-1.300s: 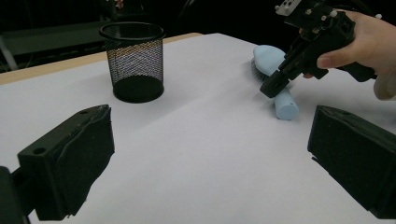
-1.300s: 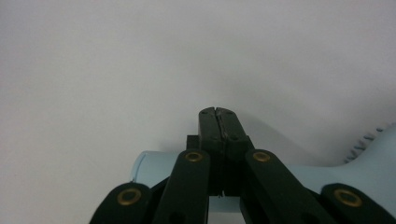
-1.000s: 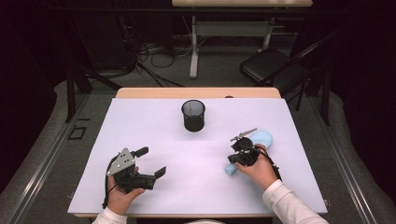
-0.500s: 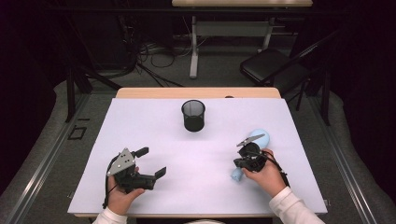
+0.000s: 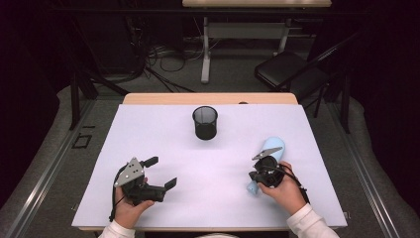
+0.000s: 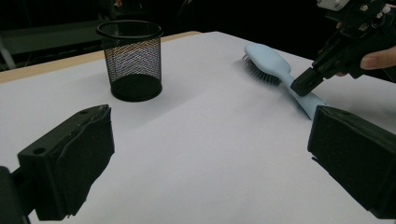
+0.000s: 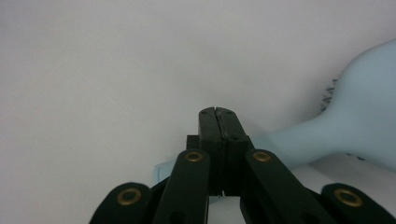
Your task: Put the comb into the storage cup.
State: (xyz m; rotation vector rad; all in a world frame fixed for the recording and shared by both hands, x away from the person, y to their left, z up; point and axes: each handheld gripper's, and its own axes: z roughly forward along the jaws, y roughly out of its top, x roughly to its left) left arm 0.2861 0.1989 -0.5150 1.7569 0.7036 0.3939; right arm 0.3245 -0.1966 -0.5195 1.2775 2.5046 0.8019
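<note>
The white bench point(image 5: 208, 198) carries a mesh cup point(image 5: 205, 122) far ahead of both tongs. The left tongs point(image 5: 161, 173) rest apart, idle. The right tongs point(image 7: 218, 116) are pressed together over the blue hairbrush point(image 5: 267, 153) handle, probably pinning it.

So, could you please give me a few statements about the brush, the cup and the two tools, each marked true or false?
1. The left tool is open and holds nothing. True.
2. The light blue hairbrush stands inside the black mesh cup. False: it lies on the white table.
3. The right tool has its jaws together over the brush's handle. True.
4. The cup lies tipped over. False: it stands upright.
</note>
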